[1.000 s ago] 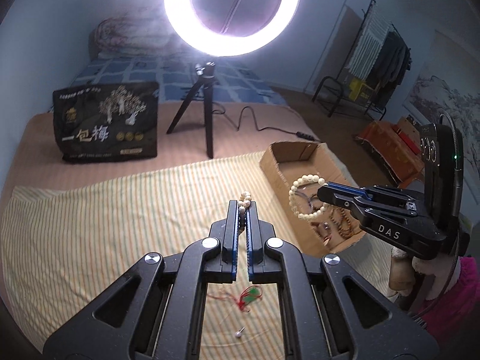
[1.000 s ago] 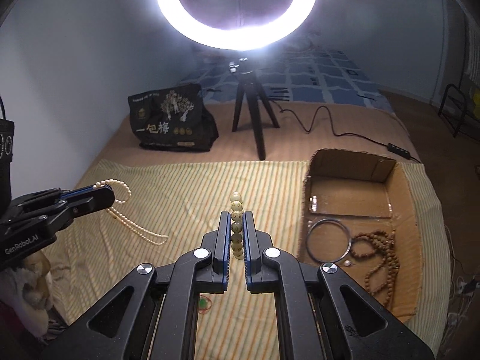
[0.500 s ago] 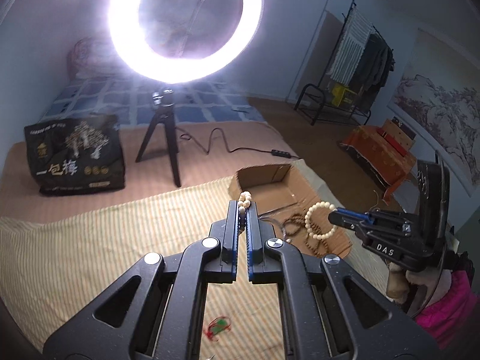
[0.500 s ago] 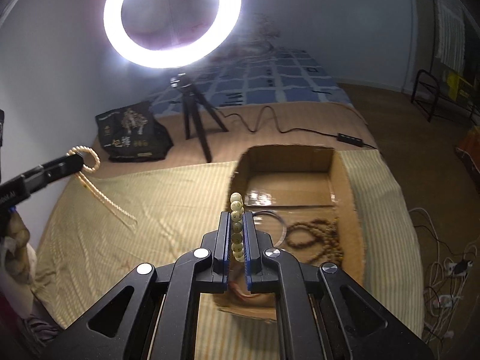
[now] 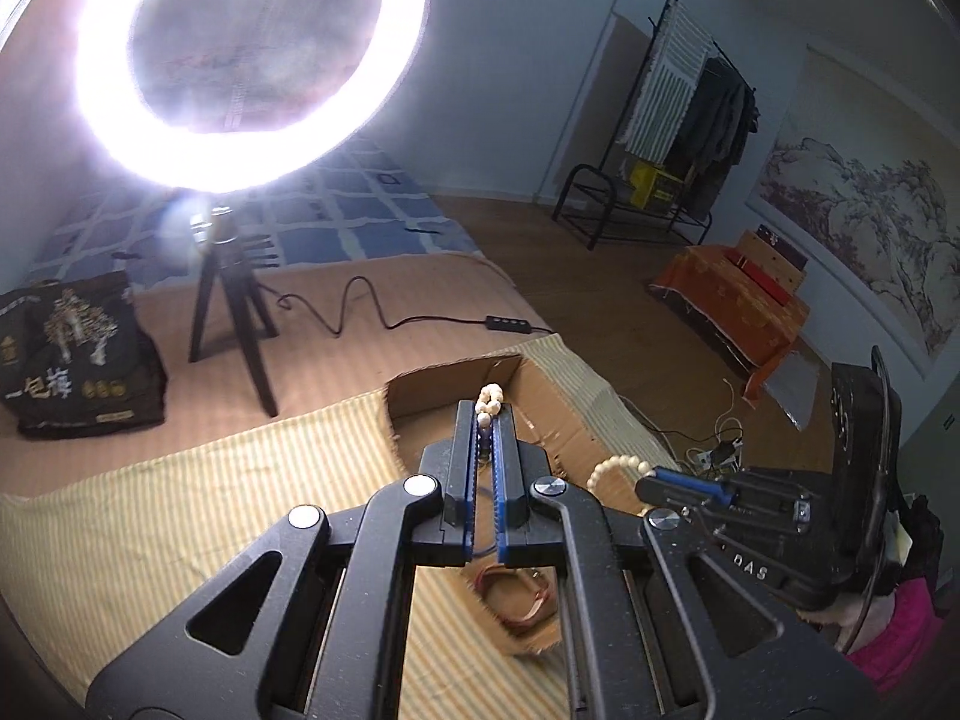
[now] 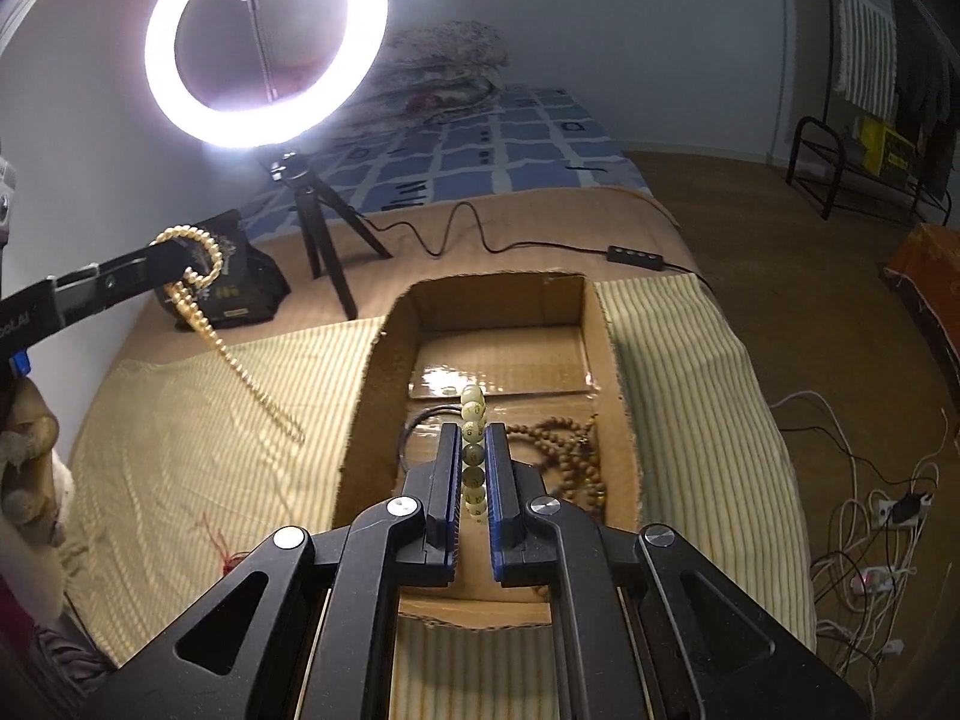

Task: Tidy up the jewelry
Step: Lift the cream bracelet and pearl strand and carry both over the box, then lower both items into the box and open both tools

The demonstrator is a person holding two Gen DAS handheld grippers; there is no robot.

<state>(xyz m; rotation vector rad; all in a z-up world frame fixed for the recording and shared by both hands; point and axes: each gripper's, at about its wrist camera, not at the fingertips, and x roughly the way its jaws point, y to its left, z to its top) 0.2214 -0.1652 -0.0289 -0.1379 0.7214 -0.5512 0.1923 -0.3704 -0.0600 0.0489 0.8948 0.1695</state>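
jewelry is mid-transfer: the left gripper [image 5: 487, 414] is clamped on a long cream pearl necklace [image 6: 204, 294], whose strand trails down to the striped cloth [image 6: 198, 420]. the right gripper [image 6: 473, 438] is clamped on a pale green bead bracelet [image 6: 473, 420], held over the open cardboard box [image 6: 618, 372]. inside the box lie brown wooden beads [image 6: 564, 450] and a thin dark bangle [image 6: 420, 426]. judged step: carrying both pieces to the box. next, each should be lowered inside and let go, with the necklace's trailing end lifted over the box wall. a red cord piece [image 6: 225, 546] lies on the cloth. the cloth covers a bed; a ring light [image 6: 264, 42] on a tripod and a black bag [image 5: 72, 354] stand behind, with a clothes rack [image 5: 678, 120] beyond.
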